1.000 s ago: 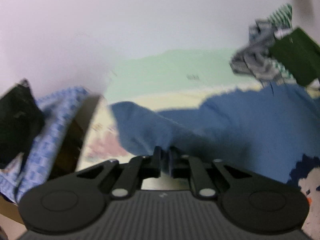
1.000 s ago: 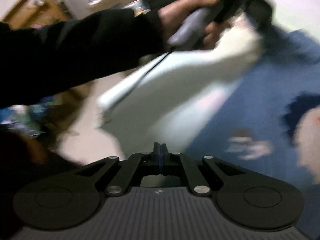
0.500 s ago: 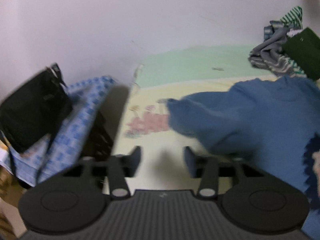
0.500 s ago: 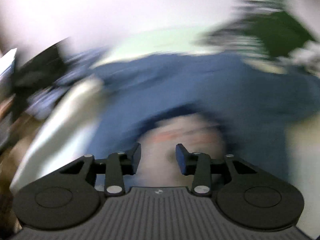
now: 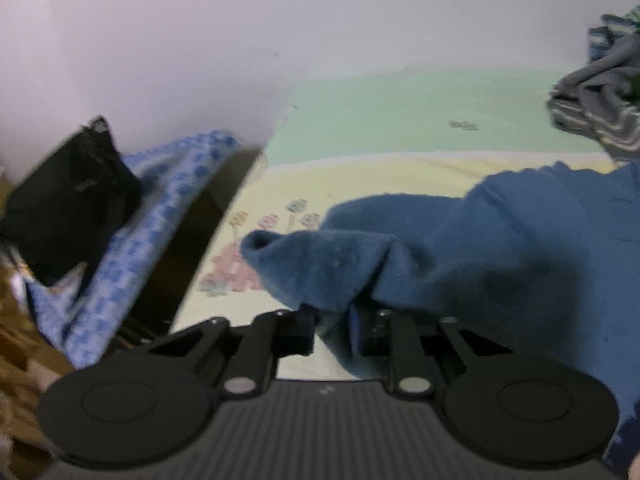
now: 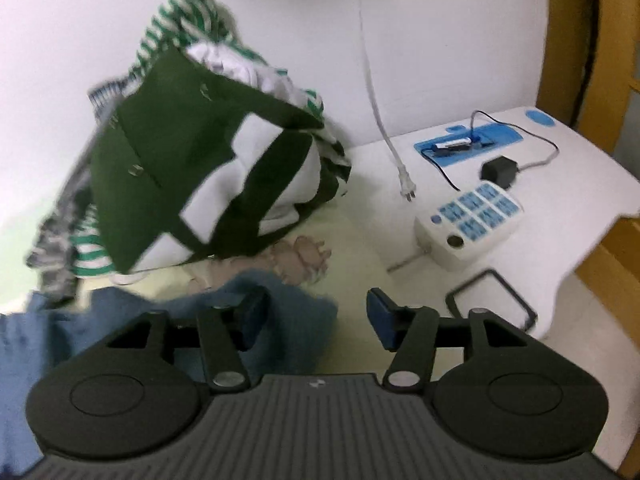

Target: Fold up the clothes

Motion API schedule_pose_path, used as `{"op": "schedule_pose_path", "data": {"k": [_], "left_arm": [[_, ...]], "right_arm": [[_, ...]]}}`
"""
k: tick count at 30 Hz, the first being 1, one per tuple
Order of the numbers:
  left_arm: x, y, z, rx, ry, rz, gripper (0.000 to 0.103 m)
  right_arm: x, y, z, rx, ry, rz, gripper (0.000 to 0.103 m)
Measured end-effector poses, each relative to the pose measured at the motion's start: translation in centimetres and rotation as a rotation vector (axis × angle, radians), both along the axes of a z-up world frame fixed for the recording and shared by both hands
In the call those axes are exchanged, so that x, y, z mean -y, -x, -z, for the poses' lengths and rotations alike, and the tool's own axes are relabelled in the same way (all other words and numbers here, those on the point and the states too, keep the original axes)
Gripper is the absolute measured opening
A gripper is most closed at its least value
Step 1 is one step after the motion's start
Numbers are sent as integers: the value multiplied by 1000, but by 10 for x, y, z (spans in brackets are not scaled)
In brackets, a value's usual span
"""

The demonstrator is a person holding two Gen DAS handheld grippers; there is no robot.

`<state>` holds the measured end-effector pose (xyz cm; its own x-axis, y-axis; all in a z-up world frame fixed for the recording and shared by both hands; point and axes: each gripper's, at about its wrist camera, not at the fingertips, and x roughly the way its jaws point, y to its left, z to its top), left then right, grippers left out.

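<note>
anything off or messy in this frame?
Yes. A loose plug dangles unplugged beside the power strip. A heap of clothes sits unfolded against the wall. The blue sweater sleeve is bunched between the left tool fingers.

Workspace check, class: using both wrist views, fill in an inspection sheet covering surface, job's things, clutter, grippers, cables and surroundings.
Surface: patterned sheet, green and yellow bands, partly covered.
Job's things: blue sweater spread out, sleeve bunched at the left gripper; heap of clothes, green, white and striped.
Clutter: black bag on checked cloth; power strip; black frame.
Grippers: left gripper has sleeve fabric between its jaws, grip unclear; right gripper open beside the sweater's edge.
Cables: white plug lead hanging; black adapter with cord.
Surroundings: pale wall; white side table.
</note>
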<state>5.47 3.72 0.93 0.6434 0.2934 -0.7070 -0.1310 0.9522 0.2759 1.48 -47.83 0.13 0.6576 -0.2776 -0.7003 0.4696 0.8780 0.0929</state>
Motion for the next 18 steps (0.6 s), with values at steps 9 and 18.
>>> {"op": "schedule_pose_path", "data": {"k": [9, 18], "left_arm": [[-5, 10, -2, -14, -83, -166, 22], [-33, 34, -18, 21, -59, -247, 2]], "right_arm": [[29, 39, -46, 264, -156, 20, 7], [50, 100, -13, 51, -120, 103, 20]]}}
